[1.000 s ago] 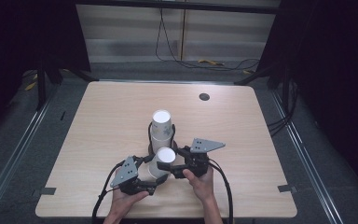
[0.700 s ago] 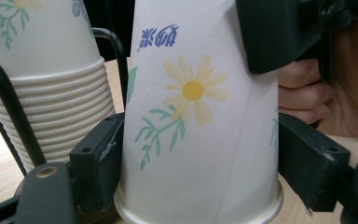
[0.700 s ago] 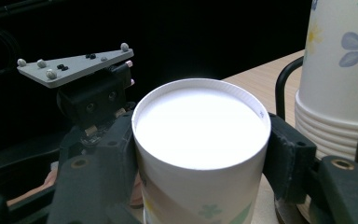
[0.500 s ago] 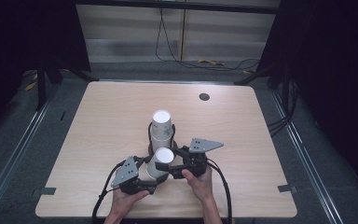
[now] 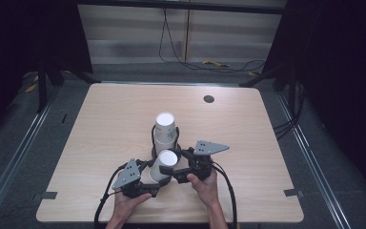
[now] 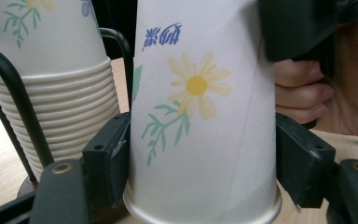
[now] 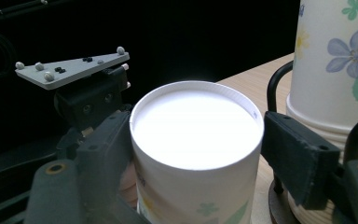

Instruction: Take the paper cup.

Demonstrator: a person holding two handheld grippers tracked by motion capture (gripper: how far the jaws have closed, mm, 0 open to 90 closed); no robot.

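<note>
An upside-down flowered paper cup [image 5: 164, 167] stands between my two grippers near the table's front middle. My left gripper [image 5: 153, 185] grips its lower part from the left; in the left gripper view both jaws press the cup [image 6: 200, 140] near its rim. My right gripper [image 5: 177, 172] holds the upper part from the right, and in the right gripper view its jaws sit against the cup [image 7: 196, 126] just under the white base. Right behind it, a stack of the same cups [image 5: 165, 128] stands upside down in a black wire holder [image 5: 153, 138].
The light wooden table [image 5: 100, 124] has a small dark round hole [image 5: 208, 99] at the back right. Cables trail from both grippers toward the front edge. Dark floor and metal rails surround the table.
Almost nothing differs. The cup and both grippers stay in nearly the same place, with only a slight shift to the left.
</note>
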